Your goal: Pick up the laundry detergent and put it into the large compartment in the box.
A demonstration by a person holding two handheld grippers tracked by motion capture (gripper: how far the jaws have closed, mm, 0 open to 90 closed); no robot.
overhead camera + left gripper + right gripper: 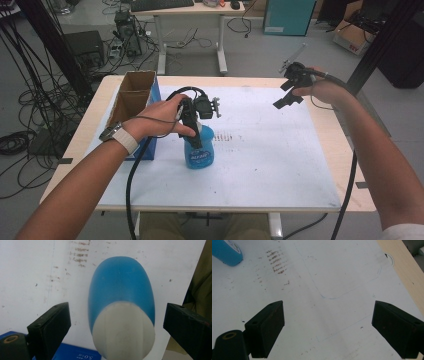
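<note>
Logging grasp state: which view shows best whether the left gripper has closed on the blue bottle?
The left gripper view: the blue bottle sits between open jaws, untouched. In the high view the left gripper hides the gap. The right gripper view catches its base.

Partly legible "5.0m" upside down on the blue box [75, 353]; bottle [200, 147] label unreadable.

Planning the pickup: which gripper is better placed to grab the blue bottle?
Left. The left gripper hangs right above the blue bottle, jaws open either side of its white cap. The right gripper is far off.
</note>
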